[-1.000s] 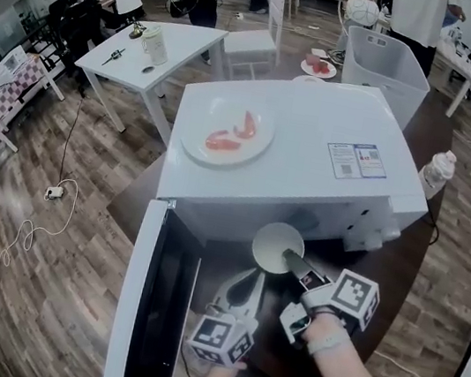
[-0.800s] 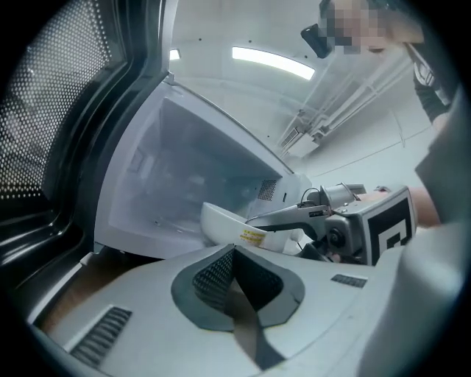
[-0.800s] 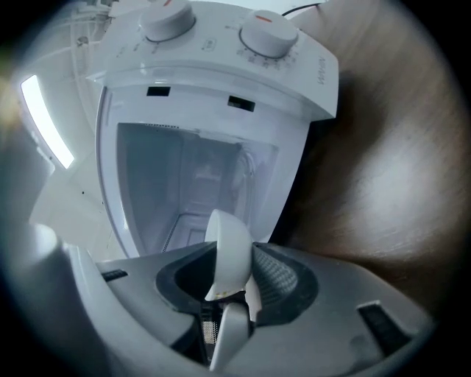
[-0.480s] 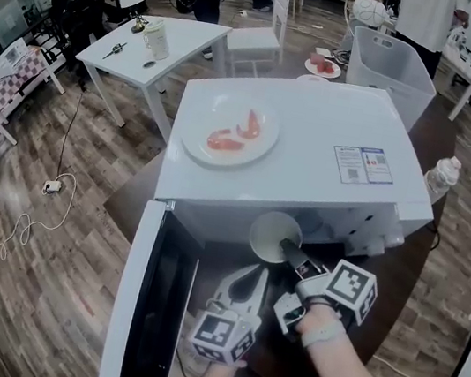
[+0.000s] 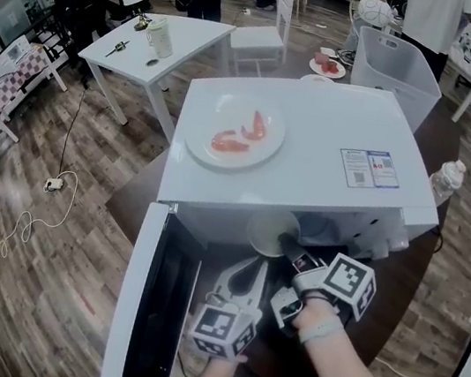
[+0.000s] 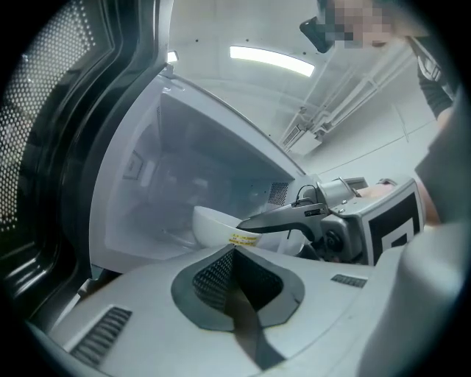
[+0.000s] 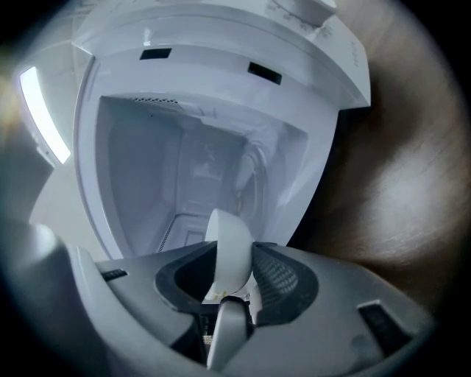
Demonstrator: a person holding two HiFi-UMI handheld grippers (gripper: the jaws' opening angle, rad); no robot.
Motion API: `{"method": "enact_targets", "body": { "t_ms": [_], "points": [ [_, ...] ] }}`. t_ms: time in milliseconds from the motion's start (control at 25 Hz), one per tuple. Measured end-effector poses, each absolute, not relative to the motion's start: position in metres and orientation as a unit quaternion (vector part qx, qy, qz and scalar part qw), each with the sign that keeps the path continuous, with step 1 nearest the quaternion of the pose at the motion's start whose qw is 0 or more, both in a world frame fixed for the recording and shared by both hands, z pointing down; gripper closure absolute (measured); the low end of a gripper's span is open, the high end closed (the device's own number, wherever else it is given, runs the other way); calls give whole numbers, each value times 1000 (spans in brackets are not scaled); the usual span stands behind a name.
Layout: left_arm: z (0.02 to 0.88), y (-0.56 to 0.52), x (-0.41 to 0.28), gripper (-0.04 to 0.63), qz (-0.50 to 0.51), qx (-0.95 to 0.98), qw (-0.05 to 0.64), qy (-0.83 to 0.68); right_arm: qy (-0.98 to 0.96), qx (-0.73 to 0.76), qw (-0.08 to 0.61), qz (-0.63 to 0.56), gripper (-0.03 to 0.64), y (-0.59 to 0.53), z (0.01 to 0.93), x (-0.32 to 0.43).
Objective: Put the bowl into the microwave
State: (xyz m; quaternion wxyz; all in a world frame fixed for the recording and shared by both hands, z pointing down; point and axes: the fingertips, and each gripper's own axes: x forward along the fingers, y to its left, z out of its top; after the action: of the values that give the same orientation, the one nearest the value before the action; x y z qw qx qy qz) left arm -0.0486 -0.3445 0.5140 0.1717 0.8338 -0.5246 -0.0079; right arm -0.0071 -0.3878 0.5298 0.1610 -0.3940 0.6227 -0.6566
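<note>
Holding item: bowl (image 5: 266,230), white, pinched at its rim by the right gripper (image 5: 284,237), jaws clamped across the wall, apparently so that it rides open side up.

Location: at the cavity mouth of the microwave (image 5: 315,143), at 6 o'clock of its top panel, and not yet set down inside.

Door (image 5: 154,304): swung open at 8 o'clock of the bowl, leaving the entry free.

Left gripper (image 5: 247,273): jaws together on nothing, at 7 o'clock of the bowl. It is probably parked there to stay clear of the carrying hand.

Plate (image 5: 233,161) with red food: on the microwave's top, at 11 o'clock of the bowl, no part of the task.
</note>
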Motion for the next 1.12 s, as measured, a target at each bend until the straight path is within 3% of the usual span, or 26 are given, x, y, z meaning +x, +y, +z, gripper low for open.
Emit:
{"method": "enact_targets", "body": {
  "t_ms": [560,1120],
  "points": [
    [515,-357,-52,583,-9,829,182,-529,681,-373,130,-617,425,-390,519,-8],
    [517,-365,-58,583,-20,815,204,-542,788,-337,17,-515,387,-373,513,-13]
  ]
}}
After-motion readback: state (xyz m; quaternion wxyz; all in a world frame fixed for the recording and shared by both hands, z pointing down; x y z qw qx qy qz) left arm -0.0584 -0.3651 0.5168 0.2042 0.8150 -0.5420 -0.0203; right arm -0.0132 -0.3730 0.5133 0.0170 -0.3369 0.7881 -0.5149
